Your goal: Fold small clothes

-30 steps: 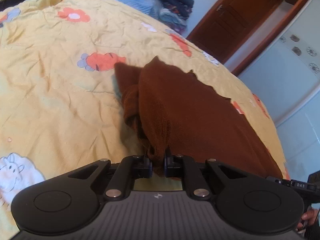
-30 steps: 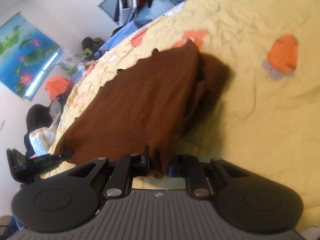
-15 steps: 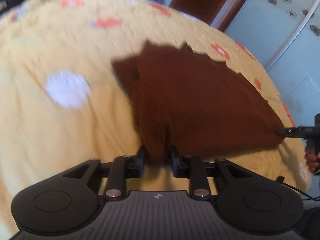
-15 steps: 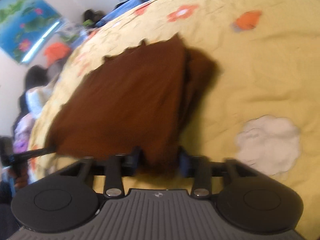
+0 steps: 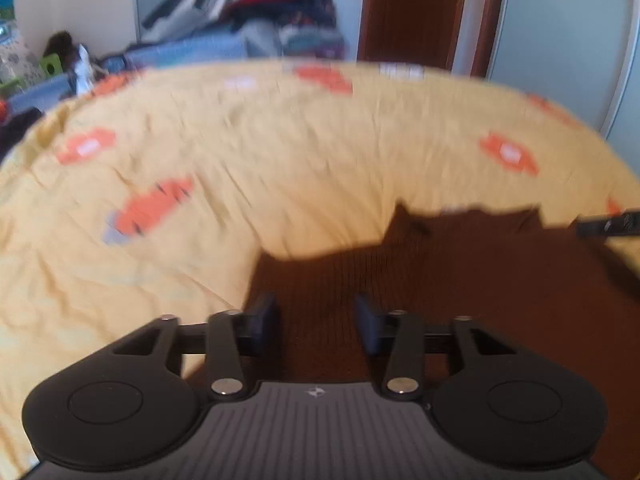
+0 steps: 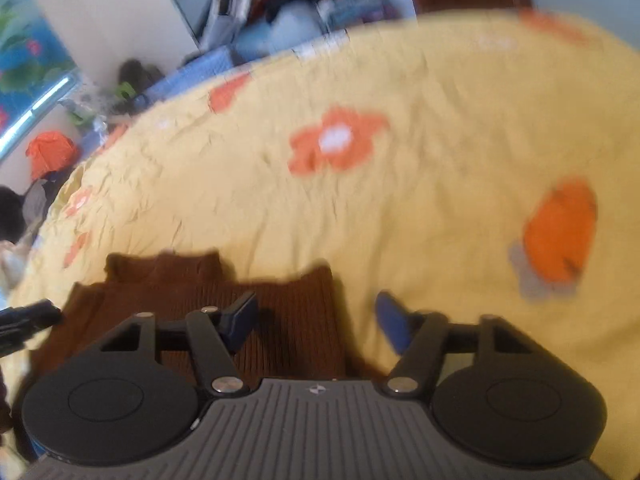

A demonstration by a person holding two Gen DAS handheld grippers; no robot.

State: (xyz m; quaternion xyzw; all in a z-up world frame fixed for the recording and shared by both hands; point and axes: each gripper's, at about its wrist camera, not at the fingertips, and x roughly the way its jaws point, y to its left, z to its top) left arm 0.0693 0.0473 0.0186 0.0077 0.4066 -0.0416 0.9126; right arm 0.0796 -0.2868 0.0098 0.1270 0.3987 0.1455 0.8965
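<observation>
A brown knit garment (image 5: 460,280) lies flat on the yellow bedspread (image 5: 280,160), its jagged far edge towards the room. My left gripper (image 5: 316,320) hovers over the garment's left part, open, with cloth below the fingers but none pinched. In the right wrist view the same brown garment (image 6: 288,320) lies at lower left. My right gripper (image 6: 316,308) straddles its right edge; its jaws stand wide apart and are closing, the pads clear of the cloth. The right gripper's tip (image 5: 608,224) shows at the garment's far right corner. The picture is motion-blurred.
The bedspread (image 6: 440,160) has orange flower prints and wrinkles. A heap of clothes (image 5: 260,12) sits beyond the bed's far side, with a brown door (image 5: 412,12) and pale wardrobe (image 5: 560,40) at the right. A blue poster (image 6: 24,52) hangs at the left.
Both grippers held bunched brown cloth a second ago; both have let go and the garment now lies flat. Both cameras have swung to face the far side of the bed.
</observation>
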